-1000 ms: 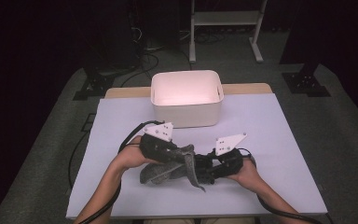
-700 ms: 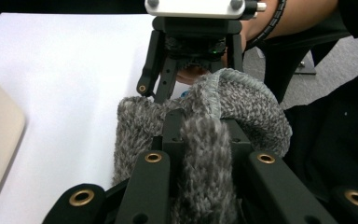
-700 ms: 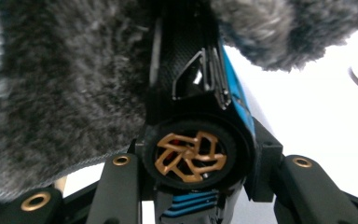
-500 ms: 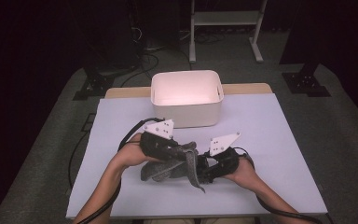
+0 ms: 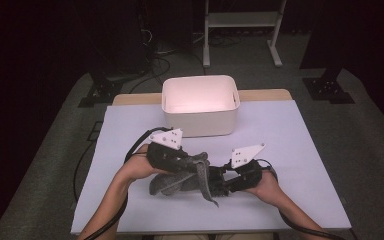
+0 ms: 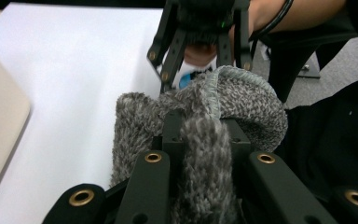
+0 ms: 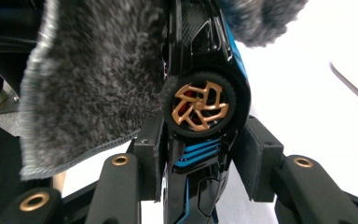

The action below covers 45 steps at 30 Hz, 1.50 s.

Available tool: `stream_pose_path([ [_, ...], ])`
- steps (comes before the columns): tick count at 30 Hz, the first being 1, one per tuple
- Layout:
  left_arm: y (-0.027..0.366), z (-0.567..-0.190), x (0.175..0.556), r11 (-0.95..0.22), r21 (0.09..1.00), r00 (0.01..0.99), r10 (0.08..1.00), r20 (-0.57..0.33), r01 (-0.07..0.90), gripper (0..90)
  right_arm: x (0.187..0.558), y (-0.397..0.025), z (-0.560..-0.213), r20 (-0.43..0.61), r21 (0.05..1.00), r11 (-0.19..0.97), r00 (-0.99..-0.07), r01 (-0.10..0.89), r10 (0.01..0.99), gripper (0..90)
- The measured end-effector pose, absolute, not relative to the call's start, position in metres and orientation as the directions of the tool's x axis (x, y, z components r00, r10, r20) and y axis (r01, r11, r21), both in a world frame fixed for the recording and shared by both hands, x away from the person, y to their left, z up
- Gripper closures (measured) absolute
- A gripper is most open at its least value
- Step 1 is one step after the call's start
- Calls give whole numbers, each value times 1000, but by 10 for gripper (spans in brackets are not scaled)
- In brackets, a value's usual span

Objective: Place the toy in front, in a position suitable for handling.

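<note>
My left hand-held gripper (image 6: 200, 140) is clamping the fuzzy grey knitted cloth (image 6: 223, 107); my right hand-held gripper (image 7: 200, 144) is pinching the glossy black-and-blue toy car (image 7: 200, 93) over the white counter (image 5: 290, 130).

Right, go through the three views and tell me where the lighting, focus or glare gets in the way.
High view: dark surroundings, a bright white table, the bin glowing pinkish inside. Left gripper view: the grey cloth is sharp near its hem, while the nearest fingers go soft. Right gripper view: the toy car has a crisp wheel, and the table behind is blown out white.
</note>
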State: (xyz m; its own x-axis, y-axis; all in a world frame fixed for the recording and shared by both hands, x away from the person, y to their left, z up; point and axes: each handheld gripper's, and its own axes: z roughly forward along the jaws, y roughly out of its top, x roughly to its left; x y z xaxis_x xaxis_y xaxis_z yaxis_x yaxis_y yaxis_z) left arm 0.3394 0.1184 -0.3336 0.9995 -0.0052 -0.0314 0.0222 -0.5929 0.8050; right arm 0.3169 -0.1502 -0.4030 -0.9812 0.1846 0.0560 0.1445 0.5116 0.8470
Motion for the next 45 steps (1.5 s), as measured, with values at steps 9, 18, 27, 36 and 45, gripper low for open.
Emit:
stream_pose_path([
  [9, 126, -342, 340, -608, 793, 999, 11, -52, 48, 765, 320, -151, -405, 76, 853, 497, -979, 162, 188, 556],
  [18, 111, -322, 339, -602, 798, 1000, -21, -18, 2, 765, 319, -147, -405, 68, 852, 500, -980, 155, 187, 557],
  [27, 57, -305, 342, -647, 757, 992, -124, 12, -90, 765, 317, -150, -405, 61, 853, 499, -979, 151, 192, 557],
  [36, 47, -303, 345, -645, 758, 991, -133, 9, -94, 765, 316, -159, -405, 63, 857, 491, -977, 158, 204, 557],
  [45, 63, -308, 346, -615, 786, 996, -94, 1, -58, 764, 319, -165, -403, 73, 844, 508, -975, 172, 209, 555],
])
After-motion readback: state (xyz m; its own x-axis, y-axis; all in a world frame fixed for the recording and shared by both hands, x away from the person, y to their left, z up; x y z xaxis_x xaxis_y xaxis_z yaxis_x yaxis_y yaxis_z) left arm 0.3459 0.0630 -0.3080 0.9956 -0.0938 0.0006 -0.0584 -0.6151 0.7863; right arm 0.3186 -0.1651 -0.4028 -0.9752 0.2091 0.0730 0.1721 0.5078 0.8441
